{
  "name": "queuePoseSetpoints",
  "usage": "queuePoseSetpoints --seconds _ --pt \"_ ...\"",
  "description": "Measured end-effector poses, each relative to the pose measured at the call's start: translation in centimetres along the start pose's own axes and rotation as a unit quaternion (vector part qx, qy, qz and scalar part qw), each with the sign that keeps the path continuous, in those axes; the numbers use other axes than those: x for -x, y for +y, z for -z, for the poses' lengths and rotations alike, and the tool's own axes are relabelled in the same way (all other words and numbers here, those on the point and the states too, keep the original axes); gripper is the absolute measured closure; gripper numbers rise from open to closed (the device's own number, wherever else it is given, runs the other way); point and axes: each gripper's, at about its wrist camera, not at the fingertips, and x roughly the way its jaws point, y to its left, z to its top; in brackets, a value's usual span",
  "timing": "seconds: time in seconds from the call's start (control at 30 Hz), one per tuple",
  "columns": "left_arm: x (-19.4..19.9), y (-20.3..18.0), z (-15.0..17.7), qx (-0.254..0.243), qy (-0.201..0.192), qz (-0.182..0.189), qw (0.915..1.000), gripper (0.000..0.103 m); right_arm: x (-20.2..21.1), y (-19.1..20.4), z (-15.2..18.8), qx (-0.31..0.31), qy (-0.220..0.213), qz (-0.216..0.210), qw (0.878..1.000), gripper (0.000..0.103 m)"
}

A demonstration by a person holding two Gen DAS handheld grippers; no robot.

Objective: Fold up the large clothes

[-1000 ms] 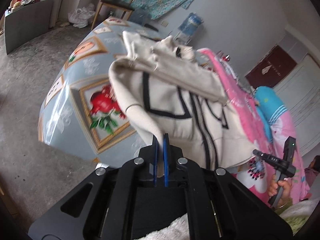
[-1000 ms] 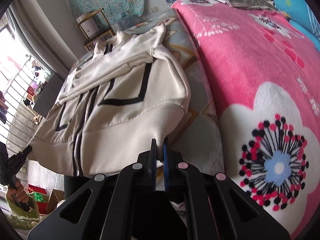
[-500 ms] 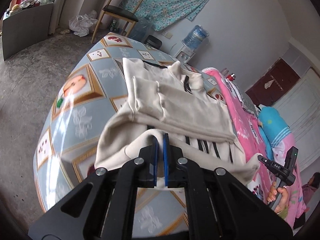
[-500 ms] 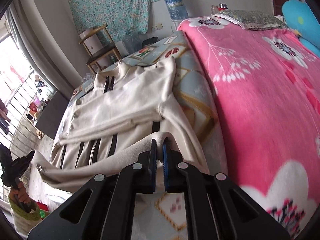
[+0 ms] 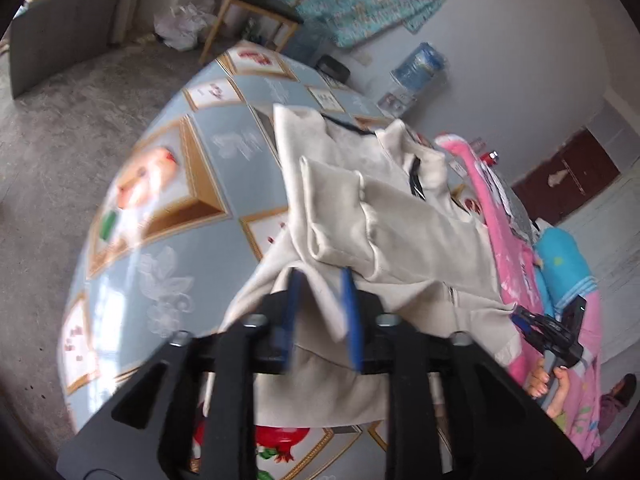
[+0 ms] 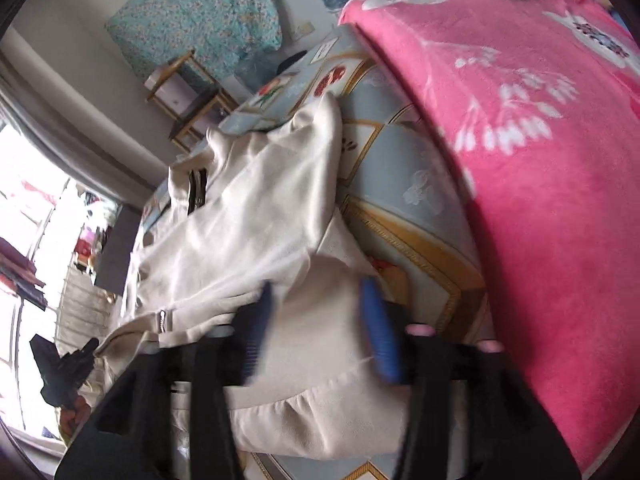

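— Where was the jacket point(image 5: 404, 236) when you let go?

— It lay folded on the bed point(image 5: 224, 148), on the blue sheet with the framed fruit prints, beside the pink flowered blanket point(image 6: 540, 184). The hem end was doubled up over the body, and the collar end pointed toward the far wall.

— And your tools?

— My left tool point(image 5: 320, 300) had just been opening. Its blue pads stood apart with a fold of the cream hem between them, and I could not see them pressing on it. My right tool point(image 6: 320, 320) had just been opening too, wider still, with the jacket's edge lying loose under and between its pads.

— Any containers about?

— Only a large water bottle point(image 5: 416, 68) by the far wall. What was in it I could not tell. A white bag point(image 5: 180, 32) sat on the floor near a wooden chair point(image 5: 256, 4); its contents were hidden.

— What else was hard to make out?

— Both views were smeared, worst at the pads point(image 6: 380, 332). The black frames of my tools covered the near edge of the jacket. From the left I saw my right hand point(image 5: 552, 384) only partly, at the picture's edge. The black trim point(image 6: 196, 196) showed only near the collar.
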Motion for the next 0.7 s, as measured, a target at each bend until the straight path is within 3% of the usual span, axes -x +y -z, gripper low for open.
queuePoseSetpoints --seconds 0.07,0.2,0.4,0.57,0.7 --pt "1.9 0.4 -0.3 -0.002 -0.033 -0.01 0.9994 0.055 1.6 -0.5 0.0 -0.004 -0.02 0.002 1.0 0.035" --pt "4.6 1.0 -0.1 0.012 -0.049 -0.009 0.9987 0.055 3.7 -1.2 0.9 -0.029 -0.019 -0.027 0.999 0.035" --pt "4.9 0.1 4.6 0.006 0.007 0.016 0.9998 0.053 5.3 -0.9 5.7 -0.035 0.017 -0.044 0.998 0.033" --pt "2.1 0.7 8.9 0.045 0.063 0.042 0.9962 0.049 5.0 -1.4 9.8 -0.059 0.048 -0.042 0.996 0.028" --pt "0.6 1.8 8.9 0.09 0.04 0.044 0.9942 0.049 3.8 -1.8 10.6 -0.066 0.057 -0.034 0.996 0.028"
